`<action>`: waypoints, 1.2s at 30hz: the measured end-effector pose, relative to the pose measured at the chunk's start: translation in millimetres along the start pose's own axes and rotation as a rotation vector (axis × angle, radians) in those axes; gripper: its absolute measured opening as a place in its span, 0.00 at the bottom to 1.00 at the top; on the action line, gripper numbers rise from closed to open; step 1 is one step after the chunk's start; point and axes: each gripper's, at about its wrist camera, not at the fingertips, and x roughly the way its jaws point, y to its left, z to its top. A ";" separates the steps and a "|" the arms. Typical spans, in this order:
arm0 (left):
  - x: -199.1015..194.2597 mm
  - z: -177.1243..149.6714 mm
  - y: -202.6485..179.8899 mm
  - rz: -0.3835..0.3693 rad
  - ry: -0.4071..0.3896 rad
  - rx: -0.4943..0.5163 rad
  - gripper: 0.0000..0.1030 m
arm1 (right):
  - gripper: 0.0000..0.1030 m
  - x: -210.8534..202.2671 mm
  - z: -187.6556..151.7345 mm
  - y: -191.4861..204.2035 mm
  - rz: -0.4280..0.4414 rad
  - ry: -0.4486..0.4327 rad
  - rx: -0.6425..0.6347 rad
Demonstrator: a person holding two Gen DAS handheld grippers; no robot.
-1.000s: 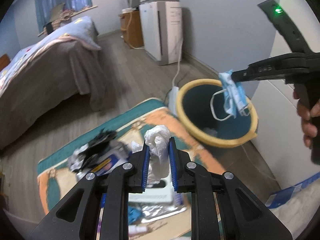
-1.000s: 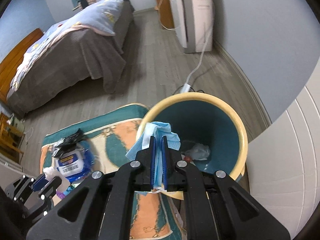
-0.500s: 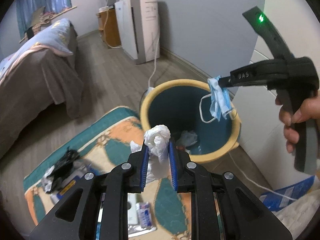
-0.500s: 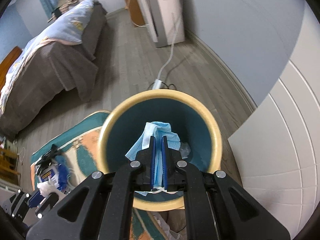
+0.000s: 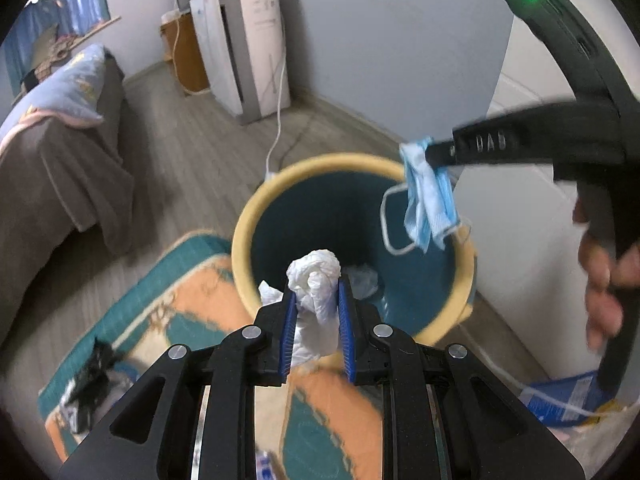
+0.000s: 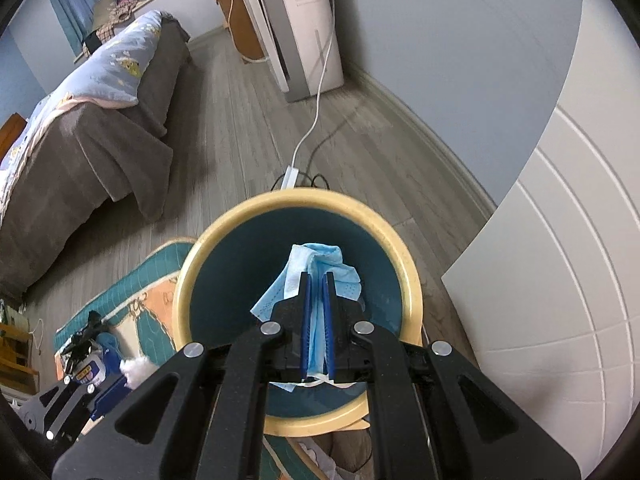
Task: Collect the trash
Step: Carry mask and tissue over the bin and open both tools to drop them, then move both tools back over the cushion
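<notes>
Face mask [image 6: 316, 280] hangs clamped in the right gripper [image 6: 316, 280], directly over the bin [image 6: 192, 280] mouth — nearer arm for release. Left gripper [image 5: 316, 304], clamped on crumpled tissue [image 5: 314, 276], sits at the bin's near rim.

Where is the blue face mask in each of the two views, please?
Left wrist view: blue face mask at upper right, hanging from the right gripper over the bin's far rim.
Right wrist view: mask at centre, clamped between the fingers.
Shared landmark: the yellow-rimmed bin.
</notes>
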 end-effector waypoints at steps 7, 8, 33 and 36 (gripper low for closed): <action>-8.8 22.3 -0.8 -0.012 -0.119 -0.025 0.25 | 0.05 -17.9 8.0 -0.6 0.023 -0.090 0.037; -9.1 24.1 -1.1 -0.013 -0.128 -0.028 0.31 | 0.06 -19.4 8.7 -0.1 0.026 -0.099 0.037; -66.0 -53.3 83.9 0.192 -0.106 -0.170 0.94 | 0.94 -17.3 4.1 53.2 0.084 -0.062 -0.088; -89.4 -73.9 109.8 0.241 -0.095 -0.192 0.94 | 0.94 -14.1 0.5 67.8 0.081 -0.049 -0.122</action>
